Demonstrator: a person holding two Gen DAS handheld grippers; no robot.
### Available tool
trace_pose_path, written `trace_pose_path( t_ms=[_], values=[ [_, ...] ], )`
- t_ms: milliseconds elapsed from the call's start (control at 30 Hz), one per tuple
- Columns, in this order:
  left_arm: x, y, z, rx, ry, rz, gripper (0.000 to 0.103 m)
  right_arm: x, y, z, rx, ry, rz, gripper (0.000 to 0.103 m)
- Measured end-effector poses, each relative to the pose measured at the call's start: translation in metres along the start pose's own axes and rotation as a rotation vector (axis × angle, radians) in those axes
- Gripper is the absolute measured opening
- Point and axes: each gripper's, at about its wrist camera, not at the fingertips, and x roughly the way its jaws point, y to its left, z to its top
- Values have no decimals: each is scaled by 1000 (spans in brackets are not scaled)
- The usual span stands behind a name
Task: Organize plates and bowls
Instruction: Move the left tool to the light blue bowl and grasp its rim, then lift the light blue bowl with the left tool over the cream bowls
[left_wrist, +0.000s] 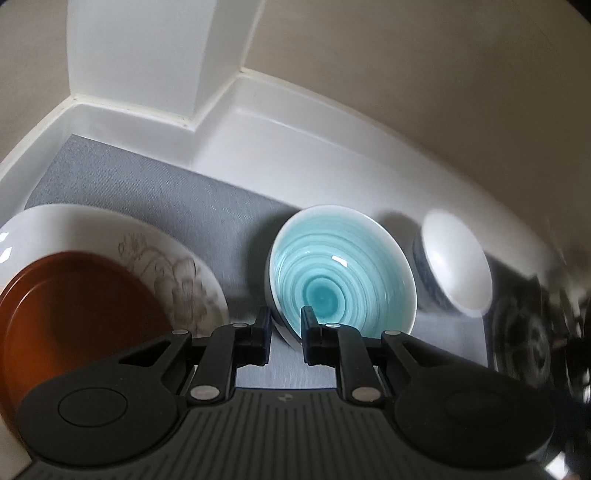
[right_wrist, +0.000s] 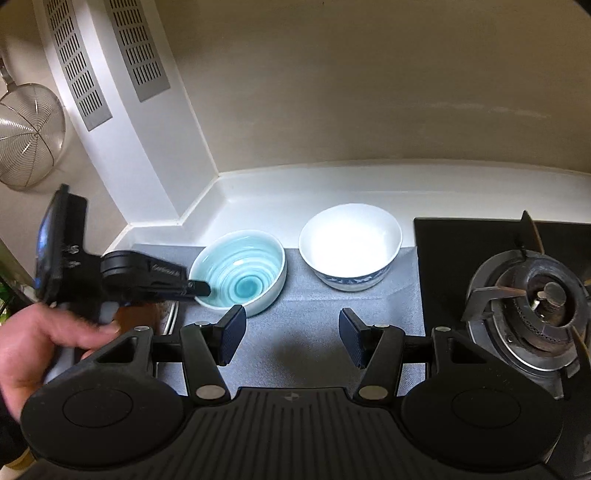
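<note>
Left gripper (left_wrist: 286, 332): pinching the near rim of the turquoise bowl (left_wrist: 341, 278), one finger inside, one outside; bowl tipped.
Left hand (right_wrist: 40, 347): wrapped around the gripper handle.
Right gripper (right_wrist: 291, 338): jaws spread, holding nothing, over the grey mat (right_wrist: 295, 332).
White bowl (right_wrist: 350, 245): back edge of mat, beside the turquoise bowl.
Brown plate (left_wrist: 74, 317): stacked on the floral plate (left_wrist: 177, 266), mat's left side.

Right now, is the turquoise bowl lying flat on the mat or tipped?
Tipped. The left tool is shut on the turquoise bowl at its rim; its far edge sits higher than the gripped edge above the grey mat.
</note>
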Motion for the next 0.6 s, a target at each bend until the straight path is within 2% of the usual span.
trace_pose_path(
  t_ms=[233,433,567,600],
  values=[
    [-13,-10,-28,127,55,-70,19,25,-6,7,-13,46,34,58],
    [-17,-14,-30,112,-25,-45,22,64,-15,8,32,125,9,51],
    [-9,-20,-25,125,-42,-16,21,86,-15,7,29,169,24,38],
    [-8,-21,-25,135,-43,-7,18,91,-16,7,33,184,36,35]
  ],
)
